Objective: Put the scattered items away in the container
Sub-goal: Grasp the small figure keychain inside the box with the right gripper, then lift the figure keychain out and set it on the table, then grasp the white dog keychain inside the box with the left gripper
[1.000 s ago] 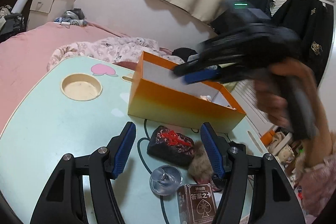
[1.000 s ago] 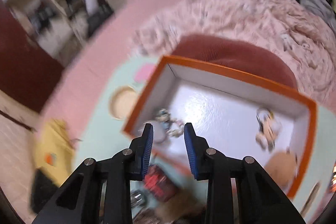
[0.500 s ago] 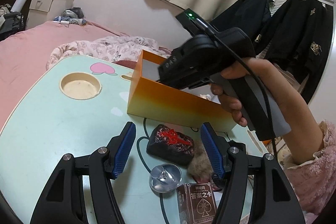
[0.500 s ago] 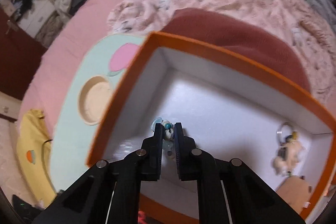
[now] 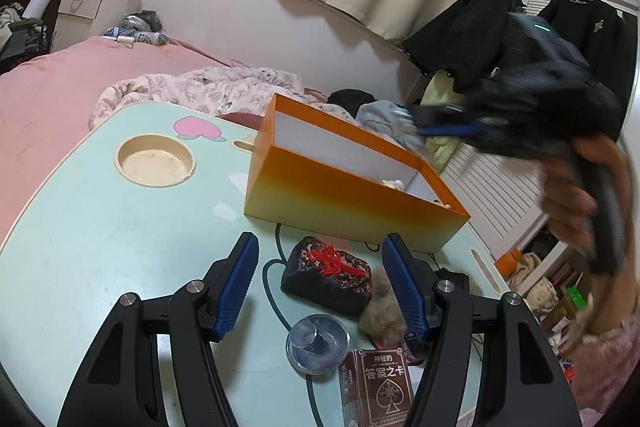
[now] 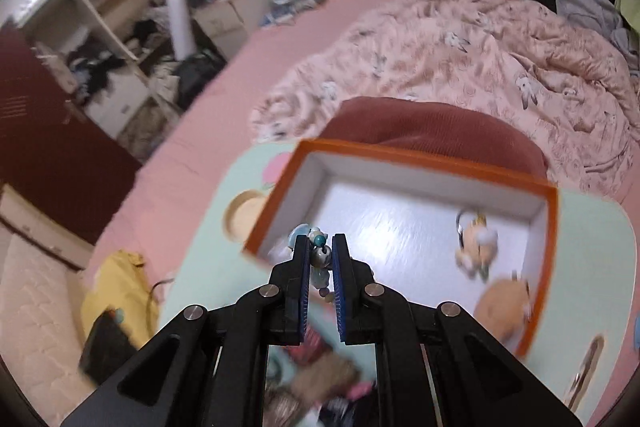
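An orange box [image 5: 344, 203] with a white inside stands on the mint-green table [image 5: 100, 235]. My left gripper [image 5: 320, 242] hangs open just above the table, its blue pads on either side of a black pouch [image 5: 328, 275] with a red character. My right gripper [image 6: 321, 241] is shut on a small blue-and-silver bead charm [image 6: 319, 255], held above the box's near left corner [image 6: 256, 251]. In the left wrist view, blurred, the right gripper [image 5: 448, 127] hovers above the box's far right side, held by a hand. A plush keychain [image 6: 476, 243] and a tan round item [image 6: 504, 307] lie inside the box.
A fur pompom [image 5: 380, 311], a clear round dish [image 5: 318, 343] and a dark card box [image 5: 380, 387] lie near the pouch, over a black cable [image 5: 276, 291]. A cup hole [image 5: 156, 161] is sunk into the table's left part. A pink bed [image 6: 440, 47] lies beyond.
The right gripper went down into the box, shut on the bead charm, then rose and drew back to the right with it. The left gripper has not moved.
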### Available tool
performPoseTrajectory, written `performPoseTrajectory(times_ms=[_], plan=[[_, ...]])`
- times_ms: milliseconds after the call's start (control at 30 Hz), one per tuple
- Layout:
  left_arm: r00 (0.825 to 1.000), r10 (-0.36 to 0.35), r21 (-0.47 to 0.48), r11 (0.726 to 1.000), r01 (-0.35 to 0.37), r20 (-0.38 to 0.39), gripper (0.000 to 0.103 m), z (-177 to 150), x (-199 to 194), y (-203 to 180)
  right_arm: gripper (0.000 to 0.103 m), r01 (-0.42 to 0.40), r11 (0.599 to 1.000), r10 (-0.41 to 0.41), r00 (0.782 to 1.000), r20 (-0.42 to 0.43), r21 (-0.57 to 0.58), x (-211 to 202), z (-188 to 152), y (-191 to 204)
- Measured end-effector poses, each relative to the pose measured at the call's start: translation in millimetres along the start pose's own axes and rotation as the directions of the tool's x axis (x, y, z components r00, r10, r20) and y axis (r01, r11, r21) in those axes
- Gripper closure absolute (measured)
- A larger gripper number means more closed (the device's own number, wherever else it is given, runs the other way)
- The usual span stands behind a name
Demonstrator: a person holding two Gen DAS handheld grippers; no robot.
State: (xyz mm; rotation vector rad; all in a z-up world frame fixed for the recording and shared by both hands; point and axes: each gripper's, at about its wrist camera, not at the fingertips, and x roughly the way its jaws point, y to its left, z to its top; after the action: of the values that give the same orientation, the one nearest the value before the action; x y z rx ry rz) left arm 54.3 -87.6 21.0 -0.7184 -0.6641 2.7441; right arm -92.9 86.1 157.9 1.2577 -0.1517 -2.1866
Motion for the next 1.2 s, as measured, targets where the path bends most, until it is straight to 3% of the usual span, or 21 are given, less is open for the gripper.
performPoseTrajectory(times_ms=[100, 200, 300, 367, 533, 633, 700, 867, 1000, 1200], plan=[[1.000, 0.001, -0.003, 1.000, -0.001, -0.005, 0.038, 0.2, 1.0, 0.2, 0.093, -0.017, 1.000, 0.017, 1.000, -0.014, 0.004, -5.4, -33.5, -1.7], [1.000, 0.004, 0.000, 1.000, -0.004, -0.012, 0.038, 0.4, 2.0, 0.0, 0.090, 0.059, 0.998, -0.059, 0.998, -0.018, 0.004, 5.7, -59.4, -8.9], [1.000, 0.005, 0.008, 1.000, -0.005, -0.008, 0.038, 1.8, 0.7, -1.2, 0.087, 0.008, 0.999, -0.011, 0.999, 0.047, 0.046, -0.9, -76.5, -23.5], [1.000, 0.007, 0.010, 1.000, -0.007, -0.010, 0.038, 4.7, 0.9, -2.0, 0.080, -0.007, 0.995, -0.005, 0.993, 0.122, 0.099, -14.6, -88.7, -36.4], [0.998, -0.047, 0.010, 0.999, 0.048, -0.048, 0.038, 32.3, 3.6, -18.1, 0.076, 0.119, 0.984, -0.151, 0.953, 0.262, 0.134, -37.4, -125.4, -49.1], [0.995, -0.055, 0.086, 0.994, 0.061, -0.080, 0.038, 62.3, 10.3, -46.8, 0.068, 0.192, 0.974, -0.222, 0.925, 0.309, 0.122, -37.9, -146.1, -40.4], [0.987, -0.009, 0.155, 0.987, 0.034, -0.159, 0.038, 81.7, 27.0, -70.8, 0.061, 0.229, 0.967, -0.255, 0.911, 0.325, 0.116, -36.0, -156.0, -35.0], [0.914, 0.080, 0.251, 0.968, 0.025, -0.397, 0.038, 107.6, 89.5, -113.0, 0.057, 0.262, 0.962, -0.274, 0.904, 0.327, 0.080, -31.6, -163.6, -26.2], [0.859, 0.174, 0.295, 0.955, -0.028, -0.482, 0.038, 113.9, 138.9, -130.0, 0.056, 0.237, 0.963, -0.268, 0.896, 0.354, 0.127, -40.1, -171.7, -37.1], [0.767, 0.254, 0.305, 0.949, -0.080, -0.590, 0.038, 100.2, 199.7, -139.5, 0.055, 0.140, 0.962, -0.221, 0.902, 0.371, 0.234, -48.6, -184.7, -60.5]])
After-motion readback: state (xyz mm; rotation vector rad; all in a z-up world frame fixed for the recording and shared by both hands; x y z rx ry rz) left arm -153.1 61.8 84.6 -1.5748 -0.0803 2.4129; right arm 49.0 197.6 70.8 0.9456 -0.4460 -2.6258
